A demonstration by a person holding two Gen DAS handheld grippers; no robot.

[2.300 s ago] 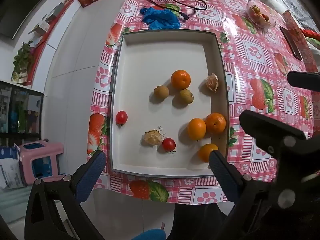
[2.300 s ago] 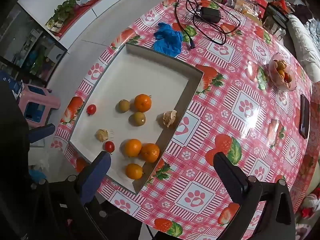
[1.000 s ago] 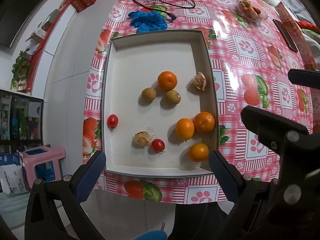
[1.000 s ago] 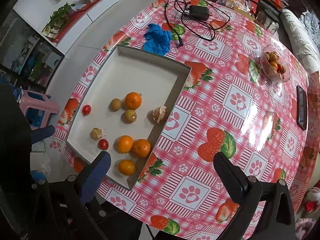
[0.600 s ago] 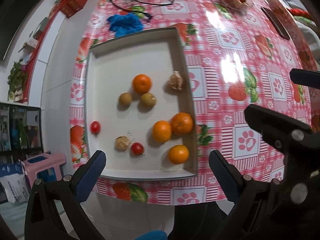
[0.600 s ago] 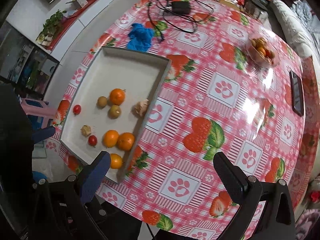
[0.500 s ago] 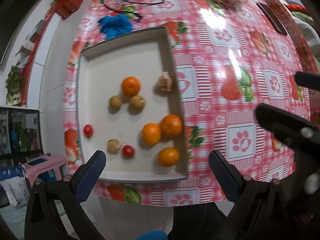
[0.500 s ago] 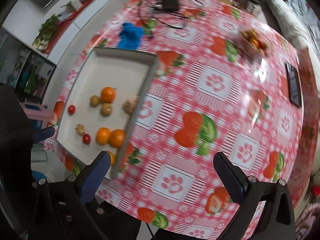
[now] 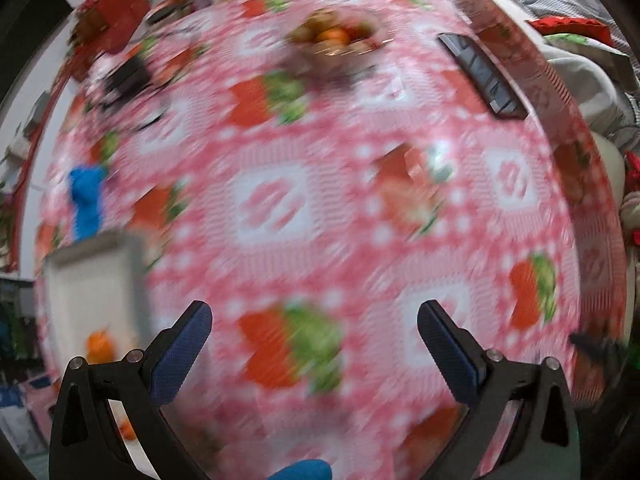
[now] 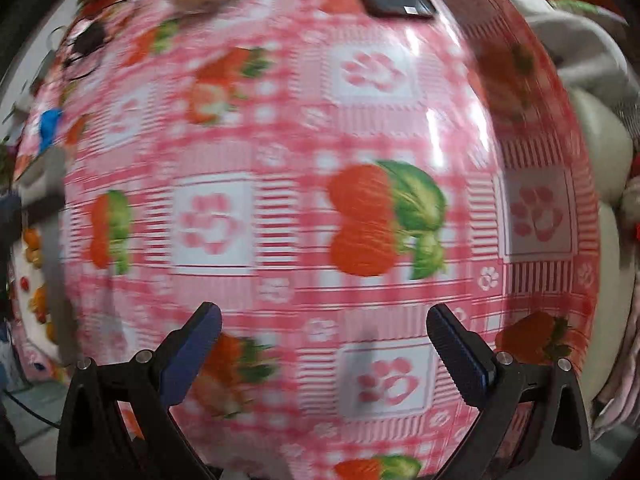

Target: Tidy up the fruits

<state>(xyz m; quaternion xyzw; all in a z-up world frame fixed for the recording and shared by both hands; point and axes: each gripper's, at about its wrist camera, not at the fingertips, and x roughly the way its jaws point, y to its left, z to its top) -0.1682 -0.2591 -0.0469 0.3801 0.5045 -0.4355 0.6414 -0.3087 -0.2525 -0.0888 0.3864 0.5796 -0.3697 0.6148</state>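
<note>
Home: strawberry tablecloth [image 10: 280, 152], sofa cushions [image 10: 600, 128], snack bowl [image 9: 336, 38].

Heavy motion smear across both wrist views, worst in the left one, where the tablecloth [image 9: 320, 200] pattern streaks. Fisheye bulge darkens every rim. White glare streaks sit around one o'clock in the right view. Light is even, indoor, fairly bright.

Left gripper [image 9: 313, 322]: black plastic frame, two angled fingers [image 9: 182, 354] faced with blue textured pads, silver screws set along the arms. Right gripper [image 10: 323, 326]: same build noted, black frame, blue pads, silver screws.
</note>
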